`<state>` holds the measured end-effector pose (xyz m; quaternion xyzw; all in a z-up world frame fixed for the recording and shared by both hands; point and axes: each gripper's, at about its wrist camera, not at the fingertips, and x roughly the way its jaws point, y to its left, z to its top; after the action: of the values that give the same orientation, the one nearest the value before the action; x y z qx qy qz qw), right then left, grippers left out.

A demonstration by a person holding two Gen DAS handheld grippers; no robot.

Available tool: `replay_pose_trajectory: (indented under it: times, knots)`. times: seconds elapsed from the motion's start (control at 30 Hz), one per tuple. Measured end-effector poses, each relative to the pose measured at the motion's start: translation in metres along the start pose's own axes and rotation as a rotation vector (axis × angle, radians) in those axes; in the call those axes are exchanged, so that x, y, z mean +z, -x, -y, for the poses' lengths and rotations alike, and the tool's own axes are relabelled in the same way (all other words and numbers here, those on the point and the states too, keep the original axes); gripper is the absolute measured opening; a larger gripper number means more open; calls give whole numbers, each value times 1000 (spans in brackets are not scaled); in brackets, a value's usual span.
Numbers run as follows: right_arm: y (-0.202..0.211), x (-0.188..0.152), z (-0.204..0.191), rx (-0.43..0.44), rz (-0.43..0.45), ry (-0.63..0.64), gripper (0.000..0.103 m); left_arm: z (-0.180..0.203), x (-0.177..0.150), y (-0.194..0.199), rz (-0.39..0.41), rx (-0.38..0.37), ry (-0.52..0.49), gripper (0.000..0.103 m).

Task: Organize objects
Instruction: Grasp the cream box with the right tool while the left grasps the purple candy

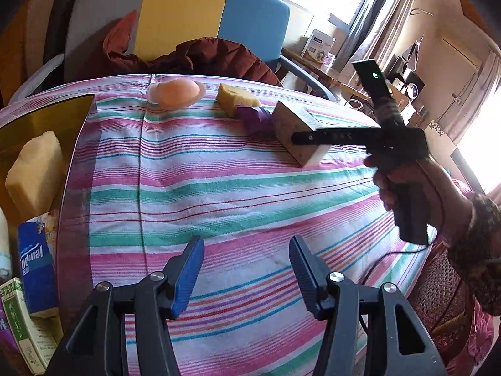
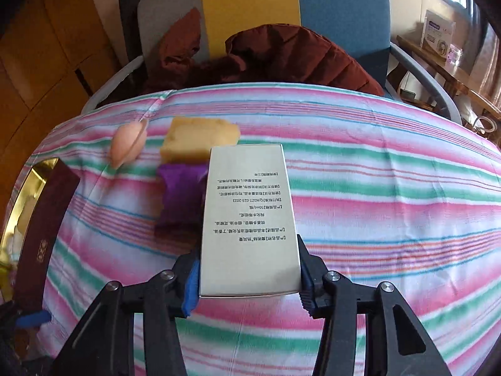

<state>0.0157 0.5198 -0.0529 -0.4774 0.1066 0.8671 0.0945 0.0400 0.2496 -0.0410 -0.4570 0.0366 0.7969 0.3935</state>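
My right gripper [image 2: 249, 269] is shut on a silver carton with printed text [image 2: 247, 216], held over the striped cloth; from the left wrist view the carton [image 1: 300, 131] sits in the right gripper [image 1: 305, 138] at the far right. Beside it lie a purple packet [image 2: 180, 197], a yellow sponge [image 2: 197, 139] and a peach silicone piece [image 2: 126, 145]; they also show in the left wrist view: packet [image 1: 255, 117], sponge [image 1: 238, 98], peach piece [image 1: 177, 92]. My left gripper [image 1: 247, 269] is open and empty above the near cloth.
A gold-lined box [image 1: 47, 116] at the left holds another sponge [image 1: 33, 172], a blue tissue pack [image 1: 34, 272] and a green carton [image 1: 22, 322]. Its dark red lid [image 2: 47, 238] leans at the edge. A chair with a brown jacket [image 1: 203, 56] stands behind the table.
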Motion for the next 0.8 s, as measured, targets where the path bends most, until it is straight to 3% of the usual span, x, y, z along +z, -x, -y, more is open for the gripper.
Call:
replay_pose_trajectory:
  times: [0.1,0.27,0.37,0.53,0.7,0.8]
  knots:
    - [13,-19,4,-80,-12,-31,50,0,16,-18,-7,8,19,57]
    - [21,-30,29,-155,11,-155,50,8,58,-58,-4,59,43,72]
    - [19,-28,33,-151,15,-150,51,19,86,-86,-3,83,31,72]
    - [3,-28,38,-127,-56,-175,51,33,121,-124,3,150,18,72]
    - [6,-28,43,-99,-59,-212,51,40,134,-153,3,207,-33,72]
    - [8,-27,46,-60,-54,-233,51,39,133,-159,28,213,-60,59]
